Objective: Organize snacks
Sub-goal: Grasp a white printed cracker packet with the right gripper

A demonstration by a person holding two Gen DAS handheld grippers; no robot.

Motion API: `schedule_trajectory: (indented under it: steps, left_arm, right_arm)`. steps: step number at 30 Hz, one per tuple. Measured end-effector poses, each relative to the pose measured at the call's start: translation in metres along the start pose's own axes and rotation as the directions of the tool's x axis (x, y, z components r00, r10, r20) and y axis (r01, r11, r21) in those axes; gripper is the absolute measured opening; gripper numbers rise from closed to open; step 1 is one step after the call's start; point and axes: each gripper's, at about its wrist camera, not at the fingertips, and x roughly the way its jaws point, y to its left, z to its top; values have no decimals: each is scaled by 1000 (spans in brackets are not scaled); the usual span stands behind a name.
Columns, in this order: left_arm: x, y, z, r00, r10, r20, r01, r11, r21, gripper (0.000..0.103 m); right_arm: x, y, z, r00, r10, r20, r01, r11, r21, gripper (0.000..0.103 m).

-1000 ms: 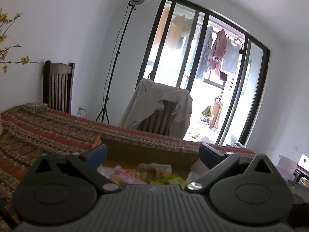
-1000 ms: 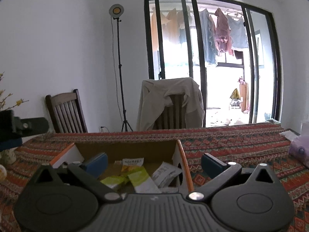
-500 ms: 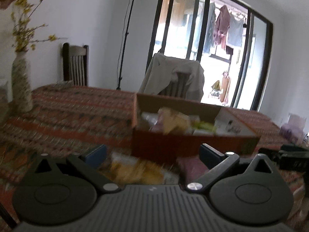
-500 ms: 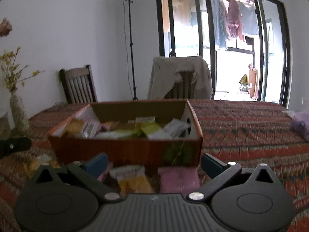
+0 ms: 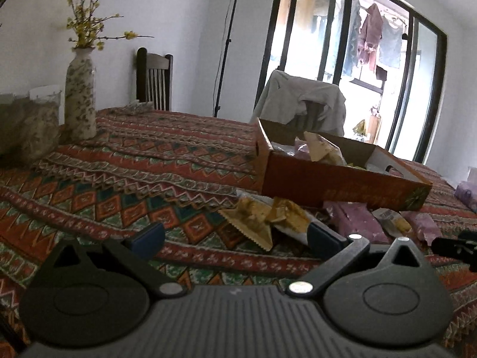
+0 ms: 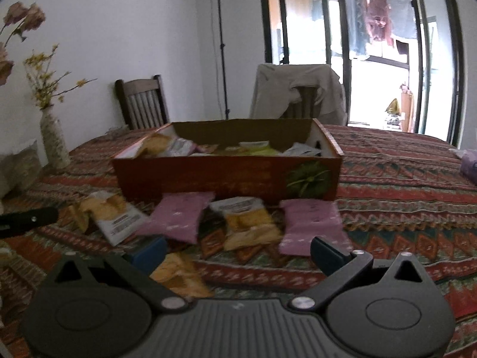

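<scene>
An orange cardboard box holding several snack packets stands mid-table. Loose packets lie in front of it: two pink ones, a yellow-and-white packet, a white-and-yellow one and a yellow packet close to my right gripper's left finger. My right gripper is open and empty, low over these packets. In the left wrist view, yellow packets and pink ones lie by the box's near side. My left gripper is open and empty just short of the yellow packets.
A patterned red tablecloth covers the table. A vase with yellow flowers and a glass jar stand at the left. Two chairs, one draped with a jacket, sit behind the table. A purple bag lies far right.
Both grippers have pulled back from over the box and dropped toward the table's near side. The loose packets in front of the box have come into view. Both stay open.
</scene>
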Motion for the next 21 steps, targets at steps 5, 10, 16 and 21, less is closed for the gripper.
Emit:
schedule_trajectory:
  steps: [5, 10, 16, 21]
  left_arm:
    - [-2, -2, -3, 1000, -13, 24, 13, 1000, 12, 103]
    - [-7, -6, -6, 998, -35, 45, 33, 998, 47, 103]
    - [-4, -5, -7, 998, -48, 30, 47, 998, 38, 103]
    - [-3, -3, -7, 998, -55, 20, 54, 998, 27, 103]
  right_arm:
    - [5, 25, -5, 998, 51, -42, -52, 998, -29, 103]
    - [19, 46, -10, 993, 68, -95, -74, 995, -59, 103]
    - [44, 57, -11, 982, 23, -189, -44, 994, -104, 103]
    - [47, 57, -12, 980, 37, -196, -59, 992, -109, 103]
